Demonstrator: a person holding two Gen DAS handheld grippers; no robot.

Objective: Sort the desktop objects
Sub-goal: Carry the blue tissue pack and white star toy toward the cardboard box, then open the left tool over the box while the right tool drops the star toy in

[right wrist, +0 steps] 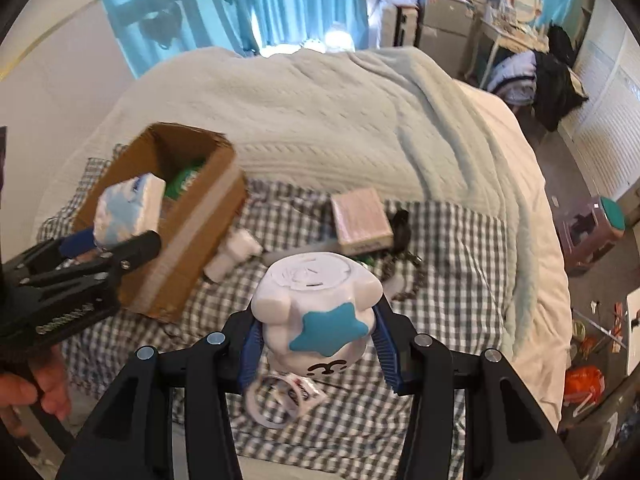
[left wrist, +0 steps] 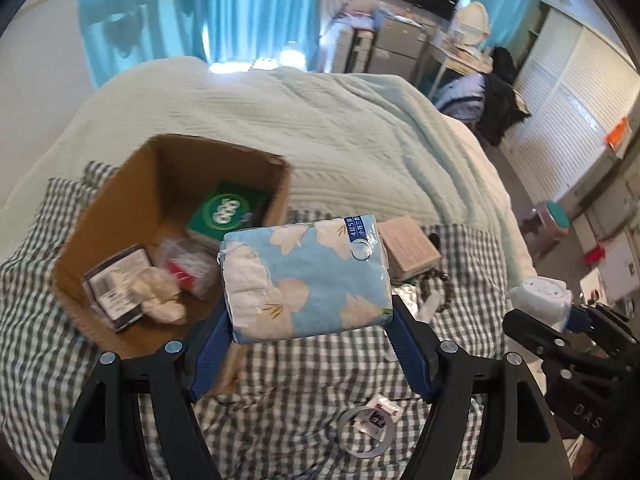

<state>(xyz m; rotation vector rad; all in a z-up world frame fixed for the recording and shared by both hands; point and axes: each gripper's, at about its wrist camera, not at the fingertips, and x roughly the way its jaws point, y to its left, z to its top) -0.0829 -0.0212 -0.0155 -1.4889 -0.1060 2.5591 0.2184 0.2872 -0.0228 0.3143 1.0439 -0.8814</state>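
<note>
2 grippers were loaded at once. Our left gripper [left wrist: 310, 312] pinched a blue flowered tissue pack [left wrist: 306, 280] by its 2 ends, lifted just beside the open cardboard box [left wrist: 120, 216], which we judged its likely destination. Our right gripper [right wrist: 318, 328] clamped a white toy with a teal star [right wrist: 316, 308] between its pads, held clear above the checked cloth [right wrist: 440, 320]. A pink box [right wrist: 360, 218] and a tape ring [right wrist: 272, 404] lay on that cloth, unsorted. Inside the cardboard box we made out a green packet [left wrist: 228, 212]; the other contents were blurred. The dark items beside the pink box we could not identify.
</note>
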